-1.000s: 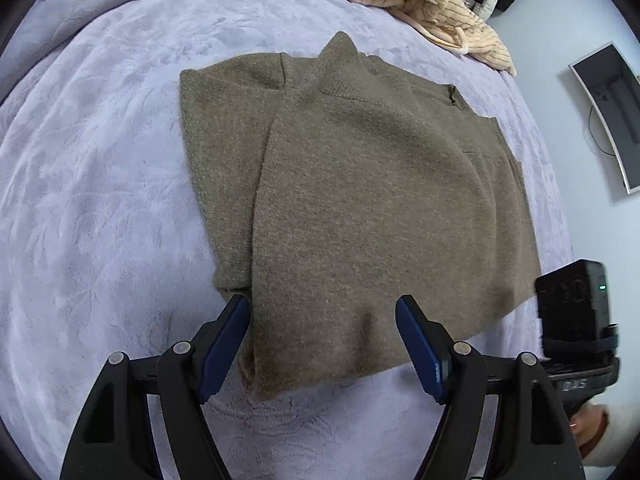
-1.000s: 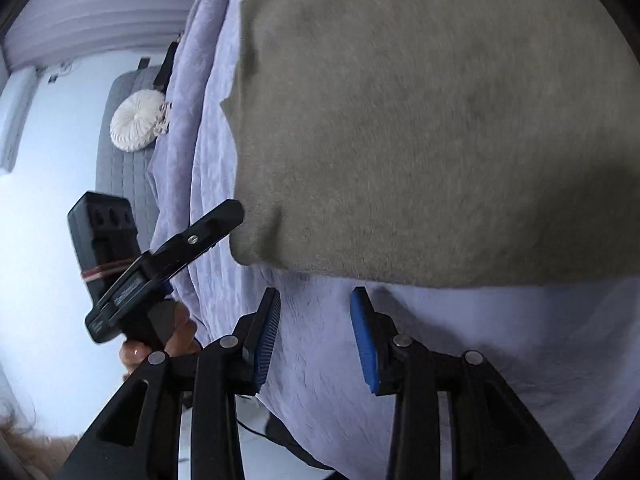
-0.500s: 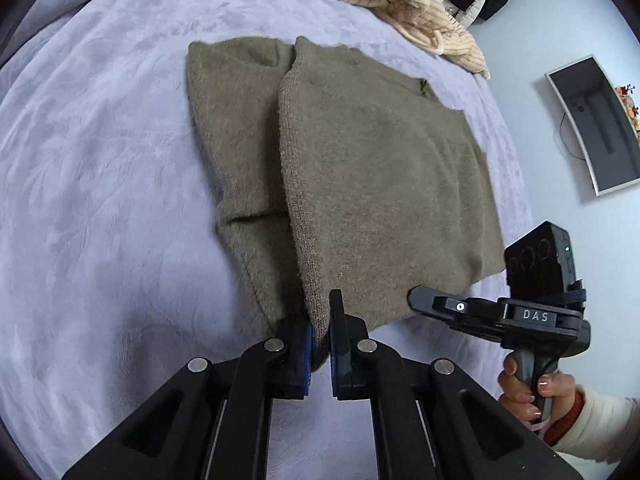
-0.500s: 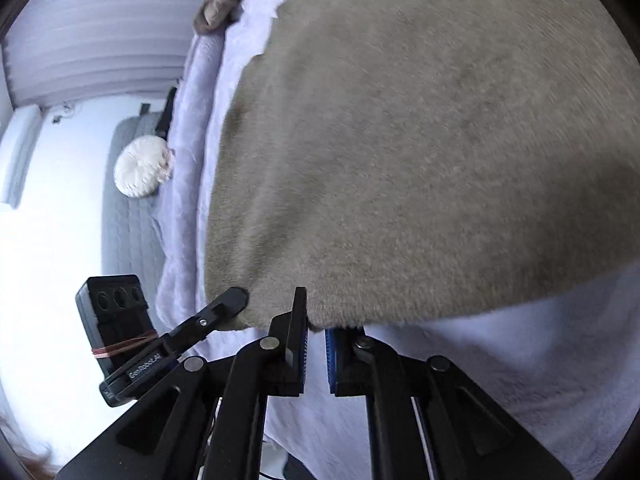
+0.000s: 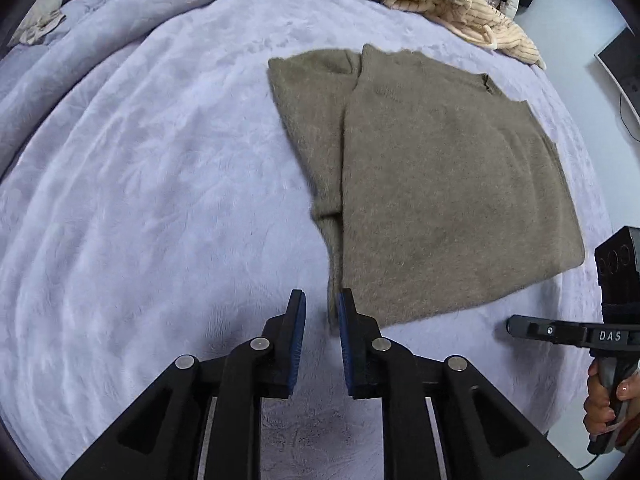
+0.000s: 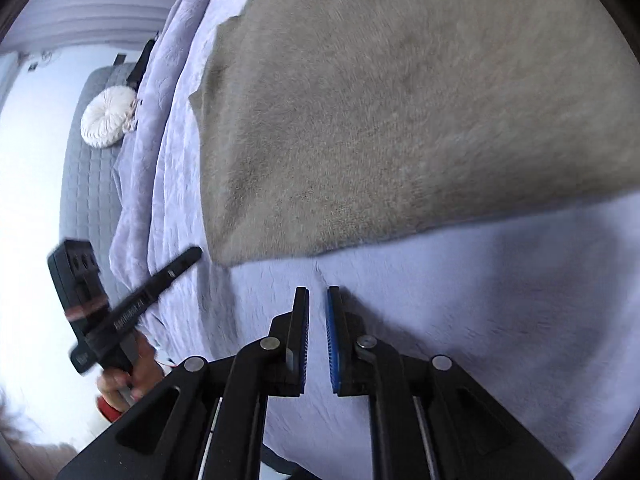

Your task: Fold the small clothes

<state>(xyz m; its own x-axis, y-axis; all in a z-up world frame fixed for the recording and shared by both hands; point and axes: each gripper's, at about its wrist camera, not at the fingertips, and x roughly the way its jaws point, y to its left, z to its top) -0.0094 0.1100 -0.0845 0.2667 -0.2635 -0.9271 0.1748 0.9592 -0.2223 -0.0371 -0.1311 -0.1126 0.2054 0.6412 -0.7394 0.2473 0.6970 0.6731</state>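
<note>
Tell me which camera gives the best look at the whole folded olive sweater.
The left wrist view: the olive sweater lies entirely in frame on the lavender blanket, showing its folded-over panel and all edges. The right wrist view shows only its near hem corner up close, blurred, with the rest cropped.

- Sweater (image 5: pixel 440 200): plain olive-brown knit.
- Blanket (image 5: pixel 160 200): pale lavender, faint embossed pattern.
- Ribbed garment (image 5: pixel 480 20): cream, at the blanket's far edge.
- Left gripper (image 5: pixel 321 308), right gripper (image 6: pixel 317 304): black, blue pads.

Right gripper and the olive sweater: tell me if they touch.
Apart. The right wrist view shows bare lavender blanket between the right gripper fingertips and the hem of the olive sweater; nothing lies between the slightly parted jaws.
</note>
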